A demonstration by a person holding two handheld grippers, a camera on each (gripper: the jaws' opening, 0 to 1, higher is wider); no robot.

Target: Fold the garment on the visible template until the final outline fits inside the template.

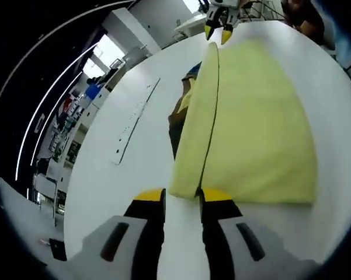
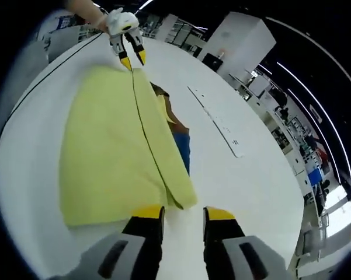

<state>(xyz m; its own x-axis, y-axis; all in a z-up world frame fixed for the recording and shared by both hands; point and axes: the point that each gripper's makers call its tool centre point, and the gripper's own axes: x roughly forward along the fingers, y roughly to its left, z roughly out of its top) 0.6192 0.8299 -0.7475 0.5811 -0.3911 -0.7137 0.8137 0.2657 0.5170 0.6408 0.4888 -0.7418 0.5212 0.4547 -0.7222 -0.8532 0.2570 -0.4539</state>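
A yellow garment (image 1: 257, 128) lies folded flat on the white table (image 1: 122, 192), with a dark fold line running lengthwise along it. Brown and blue patches (image 1: 178, 114) peek out from under its long edge. My left gripper (image 1: 182, 197) stands open, its yellow tips either side of the near corner. My right gripper (image 1: 217, 35) is at the far end, jaws apart. In the right gripper view the garment (image 2: 105, 151) stretches away from my open right gripper (image 2: 183, 213), its corner just ahead of the tips. The left gripper (image 2: 133, 60) sits open at the far corner.
A long white strip (image 1: 134, 122) lies on the table beside the garment, also seen as the strip (image 2: 216, 122). A person's hand (image 2: 90, 11) holds the far gripper. Shelves and white cabinets (image 2: 239, 41) stand beyond the table's edge.
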